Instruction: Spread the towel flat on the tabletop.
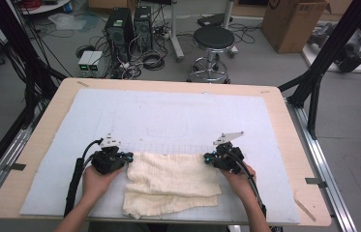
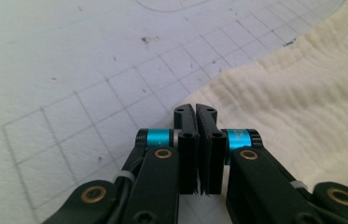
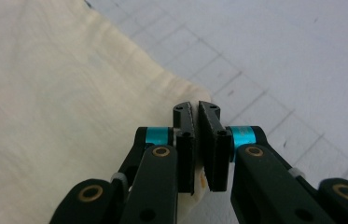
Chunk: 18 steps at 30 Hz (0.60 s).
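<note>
Cream cloth lies folded on the white gridded mat of the bench, stretched between the two claws, with its loose lower layer hanging out unevenly on the side nearest the person. The left claw sits at the cloth's far left corner and its jaws are pressed together; in the left gripper view a fringe of fabric shows between the pads low down, so it looks clamped on the cloth's edge. The right claw is at the far right corner, jaws likewise together, with a sliver of cream fabric caught between them.

Both grips look thin, taken right at the corner rather than deeper in the weave. My judgement is that a quick lift or a pull outward could drag a corner free, most likely on the left, where little fabric is visible between the pads. If only the top layer is pinched, raising it would leave the under layer behind and undo the fold. Uneven motion of the two hands would skew the cloth.
</note>
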### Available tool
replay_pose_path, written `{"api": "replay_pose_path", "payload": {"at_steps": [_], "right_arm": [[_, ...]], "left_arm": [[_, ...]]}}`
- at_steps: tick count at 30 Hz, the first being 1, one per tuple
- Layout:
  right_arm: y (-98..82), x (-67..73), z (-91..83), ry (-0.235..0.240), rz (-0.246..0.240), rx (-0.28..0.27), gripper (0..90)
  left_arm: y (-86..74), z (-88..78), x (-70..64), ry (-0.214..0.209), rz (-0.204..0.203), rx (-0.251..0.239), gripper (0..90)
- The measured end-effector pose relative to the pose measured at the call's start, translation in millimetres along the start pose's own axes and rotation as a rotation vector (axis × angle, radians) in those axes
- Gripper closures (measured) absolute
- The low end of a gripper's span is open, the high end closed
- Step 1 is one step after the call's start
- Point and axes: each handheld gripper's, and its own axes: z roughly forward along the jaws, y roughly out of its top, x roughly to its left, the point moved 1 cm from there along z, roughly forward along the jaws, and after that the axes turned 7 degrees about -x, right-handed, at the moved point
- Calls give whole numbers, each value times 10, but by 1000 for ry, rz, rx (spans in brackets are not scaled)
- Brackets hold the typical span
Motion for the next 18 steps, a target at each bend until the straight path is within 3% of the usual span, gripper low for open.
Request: {"api": "replay_pose_path", "payload": {"at_steps": [3, 4, 8, 10, 13, 16, 18], "right_arm": [[75, 4, -40, -3, 3, -47, 855], [96, 3, -45, -3, 3, -57, 855], [231, 7, -67, -16, -4, -89, 855], [308, -9, -67, -32, -17, -101, 855], [430, -80, -37, -48, 7, -128, 855], [548, -173, 41, -56, 29, -136, 857], [660, -221, 105, -78, 28, -136, 857]], "left_arm": [[43, -12, 64, 5, -27, -10, 874], [75, -9, 89, 10, -20, 2, 875], [257, -7, 155, 27, -21, -32, 876], [381, 18, 214, 60, 8, -29, 877], [557, 80, 362, 118, 19, -23, 877], [785, 180, 566, 165, -13, -21, 878], [920, 251, 629, 184, -4, -22, 878]]}}
